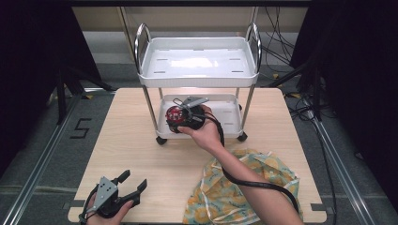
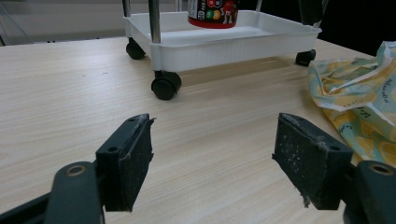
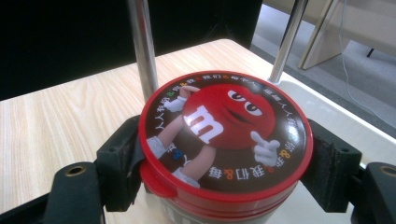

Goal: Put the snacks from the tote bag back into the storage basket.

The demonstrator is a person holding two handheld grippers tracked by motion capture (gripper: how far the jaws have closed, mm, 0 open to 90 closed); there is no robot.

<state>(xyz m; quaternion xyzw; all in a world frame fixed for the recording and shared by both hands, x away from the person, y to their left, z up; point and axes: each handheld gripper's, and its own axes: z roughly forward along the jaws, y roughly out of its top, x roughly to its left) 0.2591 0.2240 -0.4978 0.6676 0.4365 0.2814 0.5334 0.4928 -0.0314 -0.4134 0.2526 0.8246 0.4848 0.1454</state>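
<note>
Left hand-held gripper [image 1: 130, 183] rests low, agape — right hand-held gripper [image 1: 179, 117] clamps candy tub [image 3: 224, 140].

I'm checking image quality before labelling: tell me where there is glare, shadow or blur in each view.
High view: glare whitens the top shelf of the white two-tier plastic cart; the surroundings are dark. Left claw view: the cart casts a soft shadow on the pale wooden table; the near jaws look soft. Right claw view: a bright spot on the red round candy-jar lid, otherwise sharp.

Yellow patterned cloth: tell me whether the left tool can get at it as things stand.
Probably yes. The left tool is open and holds nothing, and bare table lies between it and the cloth. The person's right forearm lies across part of the cloth, but its near edge looks free.
</note>
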